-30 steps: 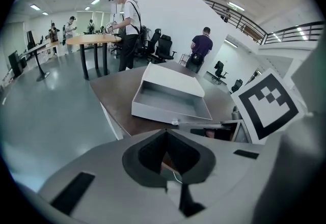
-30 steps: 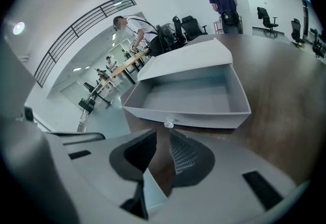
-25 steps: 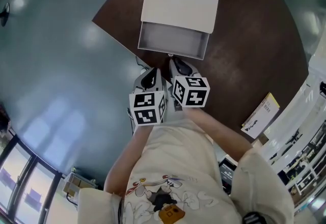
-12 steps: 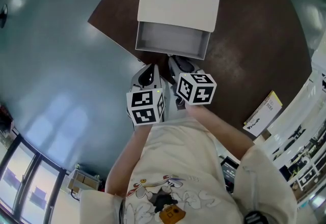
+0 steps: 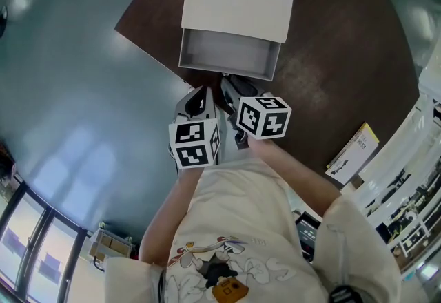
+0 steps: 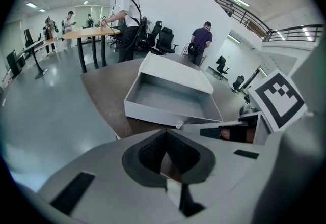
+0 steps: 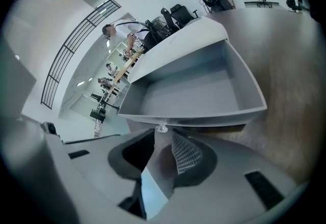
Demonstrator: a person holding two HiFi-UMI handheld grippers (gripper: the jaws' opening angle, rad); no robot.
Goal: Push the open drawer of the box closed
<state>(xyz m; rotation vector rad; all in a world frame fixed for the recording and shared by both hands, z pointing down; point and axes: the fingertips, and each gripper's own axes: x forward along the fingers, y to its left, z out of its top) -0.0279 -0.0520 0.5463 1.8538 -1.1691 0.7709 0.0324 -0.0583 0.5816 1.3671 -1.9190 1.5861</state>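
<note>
A white box [image 5: 238, 2] sits on a dark brown table [image 5: 331, 54], its grey drawer [image 5: 229, 54] pulled out toward me and empty. In the right gripper view the drawer [image 7: 196, 90] fills the middle and its small clear knob [image 7: 161, 128] sits just ahead of my right gripper [image 7: 163, 132]. Its jaws are opening, with a gap and nothing between them. From the head view the right gripper [image 5: 231, 85] is just short of the drawer's front. My left gripper [image 5: 200, 96] hangs beside it, left and slightly back, at the table's edge. Its tips [image 6: 166, 130] meet, holding nothing.
A yellow-and-white booklet [image 5: 353, 153] lies at the table's right rim, with white racks [image 5: 413, 157] beyond. The table edge [image 5: 148, 47] runs just left of the box over grey floor. People stand at a desk [image 6: 97, 32] far behind, with office chairs [image 6: 163, 39].
My right gripper has crept a little toward the drawer's front. The left gripper has hardly moved. The drawer stands out as far as before.
</note>
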